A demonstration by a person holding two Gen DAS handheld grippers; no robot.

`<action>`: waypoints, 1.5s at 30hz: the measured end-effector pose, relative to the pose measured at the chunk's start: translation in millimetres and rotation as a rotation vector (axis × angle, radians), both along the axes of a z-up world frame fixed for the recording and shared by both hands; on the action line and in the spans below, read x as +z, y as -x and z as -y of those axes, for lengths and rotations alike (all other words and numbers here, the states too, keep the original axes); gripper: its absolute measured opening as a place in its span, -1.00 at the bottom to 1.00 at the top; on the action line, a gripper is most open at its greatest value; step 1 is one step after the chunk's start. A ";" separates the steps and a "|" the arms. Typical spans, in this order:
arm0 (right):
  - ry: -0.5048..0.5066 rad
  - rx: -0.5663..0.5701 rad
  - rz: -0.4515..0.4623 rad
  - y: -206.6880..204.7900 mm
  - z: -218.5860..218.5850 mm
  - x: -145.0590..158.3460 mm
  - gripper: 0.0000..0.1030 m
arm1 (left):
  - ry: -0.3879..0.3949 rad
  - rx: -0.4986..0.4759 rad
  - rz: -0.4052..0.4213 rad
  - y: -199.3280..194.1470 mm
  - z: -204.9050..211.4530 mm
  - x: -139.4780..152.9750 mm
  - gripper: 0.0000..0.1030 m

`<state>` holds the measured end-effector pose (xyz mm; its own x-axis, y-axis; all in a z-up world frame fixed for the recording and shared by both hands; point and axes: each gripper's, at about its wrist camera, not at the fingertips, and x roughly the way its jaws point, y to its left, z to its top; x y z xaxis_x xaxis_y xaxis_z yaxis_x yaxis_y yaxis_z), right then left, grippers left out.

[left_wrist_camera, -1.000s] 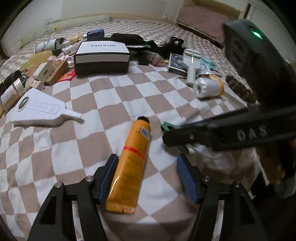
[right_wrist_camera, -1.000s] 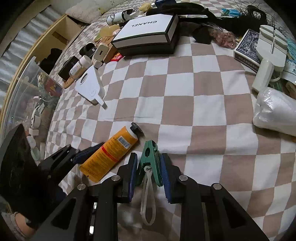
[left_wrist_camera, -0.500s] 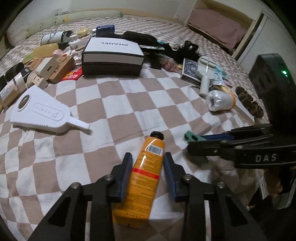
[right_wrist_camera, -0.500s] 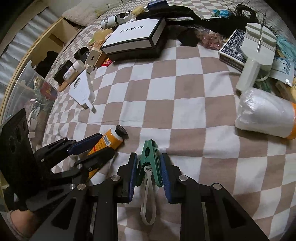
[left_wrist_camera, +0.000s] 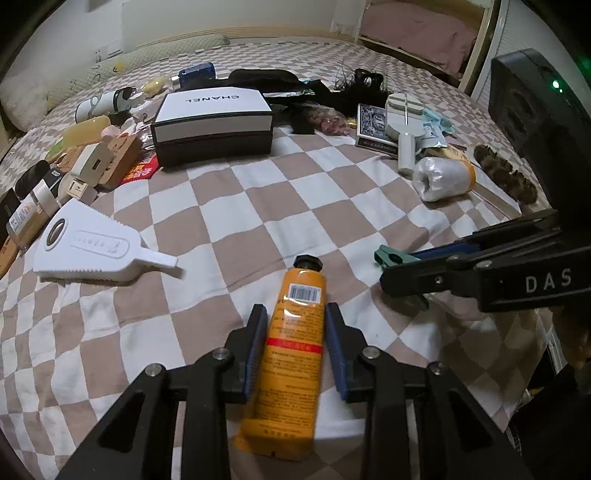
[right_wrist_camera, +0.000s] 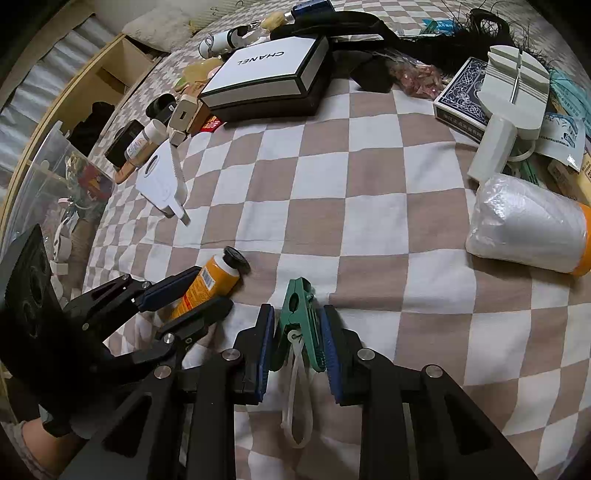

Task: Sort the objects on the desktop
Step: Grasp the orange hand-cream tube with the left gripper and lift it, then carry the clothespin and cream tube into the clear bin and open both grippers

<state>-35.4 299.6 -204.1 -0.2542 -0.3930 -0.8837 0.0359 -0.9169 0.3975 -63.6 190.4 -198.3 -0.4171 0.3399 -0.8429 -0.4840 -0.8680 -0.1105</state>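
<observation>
While clutter lies scattered over the checkered cloth (left_wrist_camera: 229, 206), sorting looks barely begun; the left gripper (left_wrist_camera: 295, 341) clamps the orange tube (left_wrist_camera: 291, 343) and the right gripper (right_wrist_camera: 297, 341) pinches the green clip (right_wrist_camera: 299, 314), both low over the cloth.

A brown-and-white checked bedcover (left_wrist_camera: 229, 206) fills most of both views. In the upper left of the left wrist view a plain cream wall (left_wrist_camera: 221, 18) rises behind it, with a long pale bolster pillow (left_wrist_camera: 155, 55) along its foot. At upper right stands a light wooden bed frame (left_wrist_camera: 413, 51) with a dusky pink mattress (left_wrist_camera: 424, 26). In the right wrist view's upper left sits an open pale wooden shelf unit (right_wrist_camera: 110, 70). Light is dim and warm.
</observation>
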 end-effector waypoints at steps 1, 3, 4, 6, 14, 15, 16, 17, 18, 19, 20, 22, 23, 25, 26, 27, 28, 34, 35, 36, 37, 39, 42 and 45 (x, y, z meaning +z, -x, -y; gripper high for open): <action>0.000 0.001 -0.001 -0.2 0.7 0.7 -0.49 | -0.002 0.004 0.001 0.1 1.4 1.1 -0.42; 0.002 0.007 -0.005 -0.2 2.4 2.7 -0.49 | -0.006 0.013 0.001 0.2 4.3 3.5 -0.43; -0.002 0.011 -0.012 -0.1 4.9 5.6 -0.49 | -0.007 0.016 0.003 0.4 5.4 4.5 -0.43; -0.009 0.021 -0.028 0.2 10.0 11.5 -0.49 | -0.009 0.026 -0.001 0.8 7.5 7.4 -0.43; -0.024 0.046 -0.095 1.0 28.2 39.3 -0.49 | -0.063 0.064 -0.055 -2.1 25.0 37.4 -0.43; -0.022 0.047 -0.104 1.0 30.3 43.8 -0.49 | -0.077 0.070 -0.071 -3.4 29.1 43.9 -0.43; -0.023 0.055 -0.125 0.7 35.2 52.2 -0.49 | -0.092 0.076 -0.089 -5.2 34.6 52.3 -0.43; -0.023 0.063 -0.145 0.3 40.2 60.6 -0.49 | -0.106 0.083 -0.107 -7.1 40.3 61.0 -0.43; -0.024 0.071 -0.165 -0.1 45.2 69.0 -0.49 | -0.115 0.087 -0.118 -8.5 44.0 66.3 -0.43; -0.025 0.078 -0.185 -0.4 50.1 77.4 -0.49 | -0.126 0.095 -0.134 -10.5 50.2 74.8 -0.43; -0.025 0.086 -0.205 -0.8 55.1 85.8 -0.49 | -0.137 0.106 -0.151 -12.6 56.9 83.7 -0.43; -0.027 0.102 -0.246 -1.6 65.1 102.6 -0.49 | -0.148 0.123 -0.180 -15.7 69.0 98.0 -0.43; -0.027 0.110 -0.266 -1.9 70.0 111.0 -0.49 | -0.150 0.131 -0.204 -18.1 76.6 107.5 -0.43; -0.029 0.126 -0.306 -2.7 80.0 127.8 -0.49 | -0.151 0.150 -0.249 -22.7 91.8 126.0 -0.43; -0.029 0.134 -0.326 -3.0 84.9 136.2 -0.49 | -0.151 0.162 -0.268 -24.7 99.6 135.5 -0.43; -0.030 0.142 -0.346 -3.3 90.2 144.6 -0.49 | -0.151 0.174 -0.287 -26.6 107.5 145.0 -0.43; -0.031 0.152 -0.364 -2.5 97.9 153.5 -0.49 | -0.152 0.185 -0.300 -28.0 114.7 152.8 -0.43; -0.030 0.217 -0.469 -0.1 146.9 204.1 -0.49 | -0.127 0.236 -0.419 -43.9 168.9 215.9 -0.43; -0.026 0.228 -0.487 0.8 156.4 213.0 -0.49 | -0.119 0.244 -0.436 -46.4 177.4 225.8 -0.43; -0.021 0.240 -0.505 1.9 166.1 222.1 -0.49 | -0.112 0.256 -0.450 -48.4 188.2 236.0 -0.43; -0.008 0.253 -0.523 4.4 178.2 232.1 -0.49 | -0.104 0.268 -0.463 -50.2 199.4 246.3 -0.43; 0.014 0.278 -0.550 9.3 200.3 249.5 -0.49 | -0.083 0.299 -0.491 -54.2 224.4 267.2 -0.43; 0.033 0.321 -0.583 18.4 237.3 270.9 -0.49 | -0.038 0.371 -0.510 -57.9 266.7 289.9 -0.43; 0.014 0.371 -0.615 27.1 281.6 286.2 -0.49 | 0.014 0.460 -0.501 -59.6 308.7 303.2 -0.43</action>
<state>-62.5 18.0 82.0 -0.5520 -0.5604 -0.6175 0.5651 -0.7959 0.2172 -4.0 -118.3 104.9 -0.8577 0.0252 -0.5136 -0.0553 -0.9975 0.0434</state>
